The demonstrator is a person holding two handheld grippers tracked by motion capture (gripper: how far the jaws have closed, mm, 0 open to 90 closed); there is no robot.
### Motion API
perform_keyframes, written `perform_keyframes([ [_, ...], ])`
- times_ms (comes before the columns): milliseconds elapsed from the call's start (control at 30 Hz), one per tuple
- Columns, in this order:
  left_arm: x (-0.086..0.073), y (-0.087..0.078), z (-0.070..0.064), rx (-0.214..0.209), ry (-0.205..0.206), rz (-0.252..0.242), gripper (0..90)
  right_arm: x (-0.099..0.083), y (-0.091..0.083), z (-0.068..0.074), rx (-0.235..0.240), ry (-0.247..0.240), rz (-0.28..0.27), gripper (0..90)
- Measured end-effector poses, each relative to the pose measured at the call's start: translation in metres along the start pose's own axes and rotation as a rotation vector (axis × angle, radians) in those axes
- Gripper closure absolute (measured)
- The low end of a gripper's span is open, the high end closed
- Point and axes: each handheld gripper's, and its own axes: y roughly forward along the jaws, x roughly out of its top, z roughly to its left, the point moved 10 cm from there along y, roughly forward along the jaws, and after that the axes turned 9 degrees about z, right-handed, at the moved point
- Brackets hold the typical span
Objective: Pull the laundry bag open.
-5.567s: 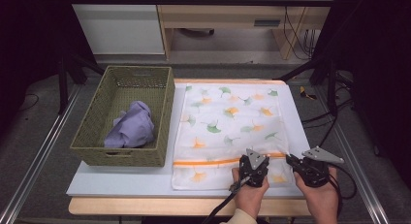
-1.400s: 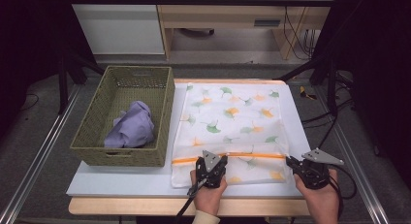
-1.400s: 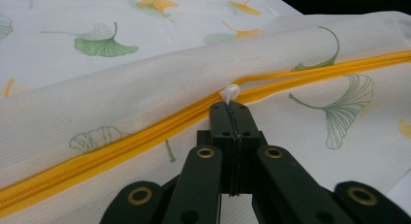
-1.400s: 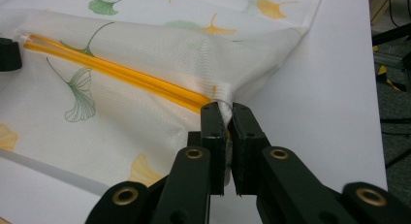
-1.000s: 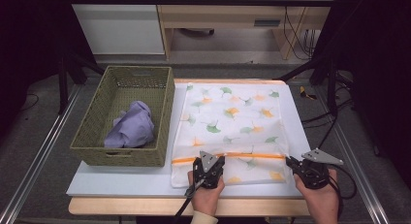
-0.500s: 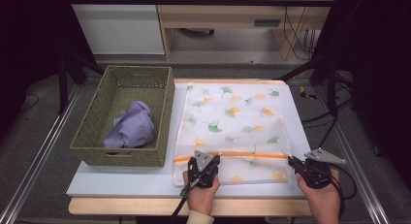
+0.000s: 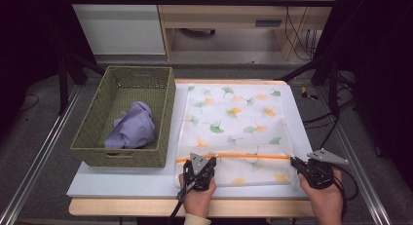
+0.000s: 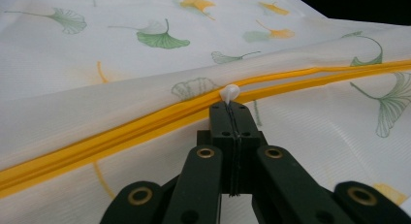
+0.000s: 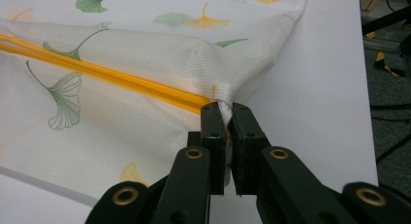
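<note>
The laundry bag [image 7: 238,127] was a fine white mesh cloth, matt, with a visible woven grain and printed ginkgo leaves in green and orange. Its zipper [image 8: 145,120] was smooth yellow plastic tape, and the zipper pull [image 8: 229,92] a glossy white plastic bead. The jaws of the left gripper [image 8: 231,107] and of the right gripper [image 9: 224,112] were matt black plastic with brass-coloured metal rivets. The basket [image 7: 92,137] was rough woven olive wicker, holding a soft lilac cloth [image 7: 134,127]. The table [image 7: 331,132] had a smooth matt white top with a light wood edge.
</note>
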Motion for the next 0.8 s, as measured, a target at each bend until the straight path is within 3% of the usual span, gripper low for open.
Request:
perform_keyframes([
  [800, -0.008, -0.019, 0.029, 0.044, -0.022, -0.006, 90.0, -0.002, 0.004, -0.003, -0.007, 0.005, 0.012, 85.7],
])
